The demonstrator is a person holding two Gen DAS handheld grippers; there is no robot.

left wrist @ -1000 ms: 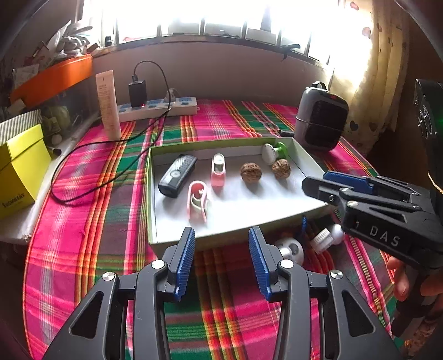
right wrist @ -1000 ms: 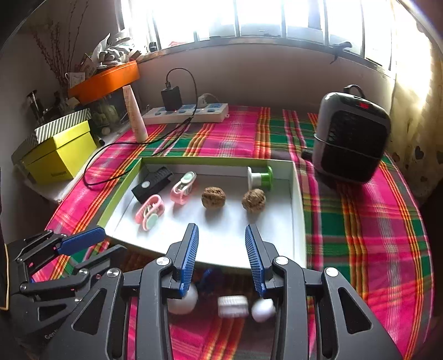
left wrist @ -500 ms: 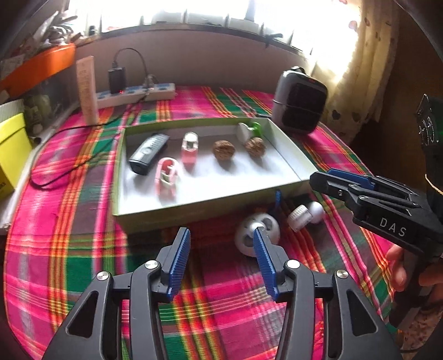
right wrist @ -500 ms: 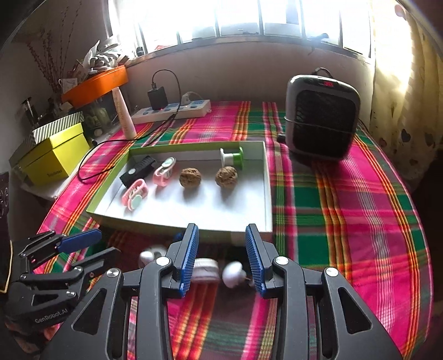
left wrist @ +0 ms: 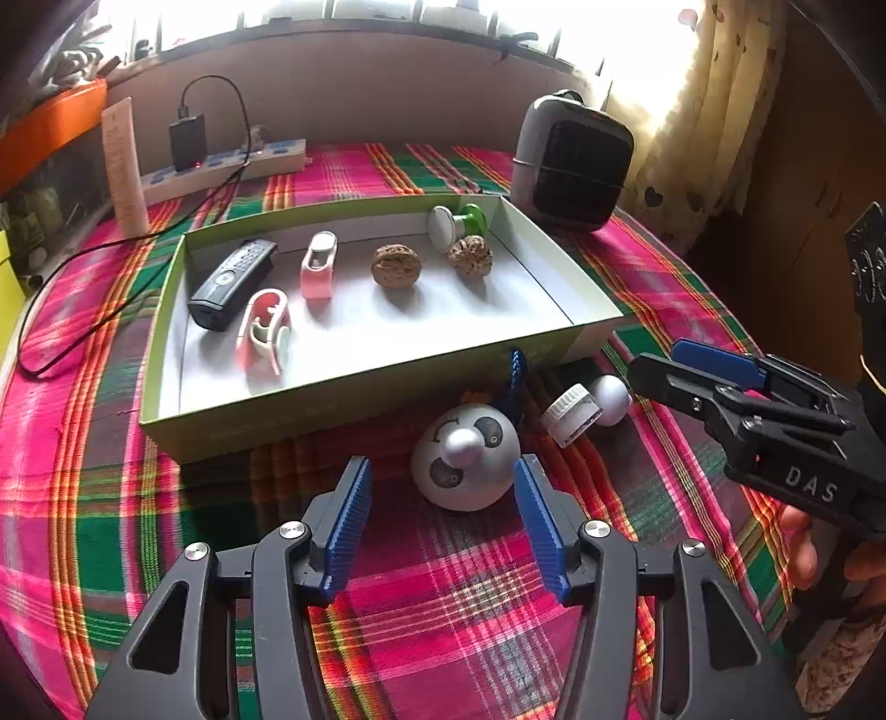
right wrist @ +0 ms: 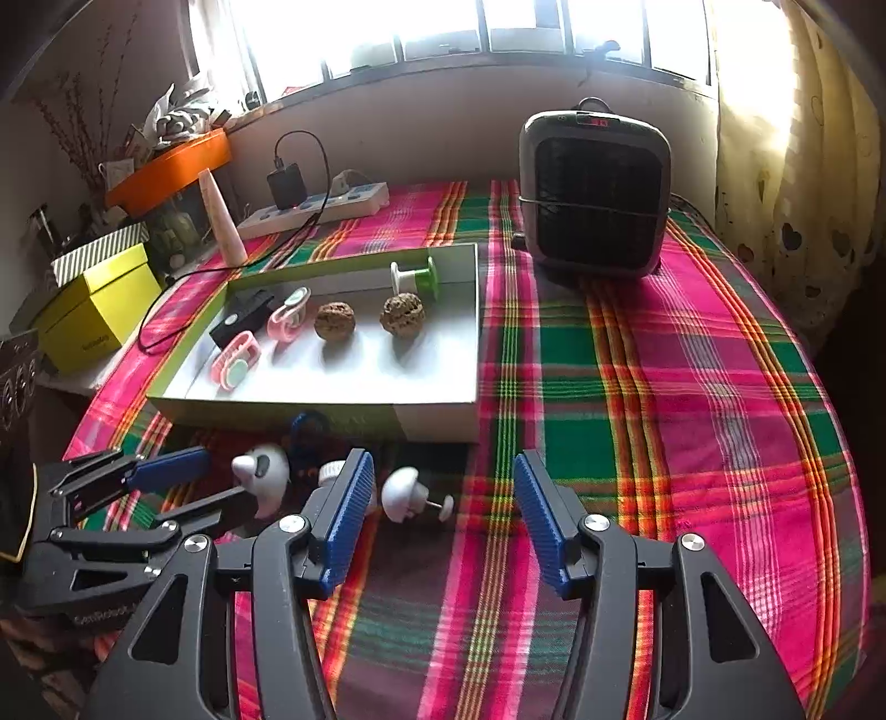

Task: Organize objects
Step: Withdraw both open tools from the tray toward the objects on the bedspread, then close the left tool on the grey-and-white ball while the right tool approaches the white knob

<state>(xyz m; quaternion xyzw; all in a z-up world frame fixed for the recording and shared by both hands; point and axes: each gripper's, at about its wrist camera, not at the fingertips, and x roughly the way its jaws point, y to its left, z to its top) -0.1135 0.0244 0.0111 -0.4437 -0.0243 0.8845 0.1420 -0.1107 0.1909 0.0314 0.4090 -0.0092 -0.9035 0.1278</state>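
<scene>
Both my grippers have just been opening while closing on the loose items. Left gripper (left wrist: 443, 515) gapes around the panda ball (left wrist: 468, 462) (untouched, before the tray (left wrist: 387, 382)); right gripper (right wrist: 443, 509) released, empty.

Ahead of my fingers, daylight is pouring through the window (right wrist: 482, 27) above a plain wall (left wrist: 354, 88); a pale curtain (right wrist: 797, 166) is hanging rightward, plaid tablecloth (right wrist: 664, 387) spreading beneath.
</scene>
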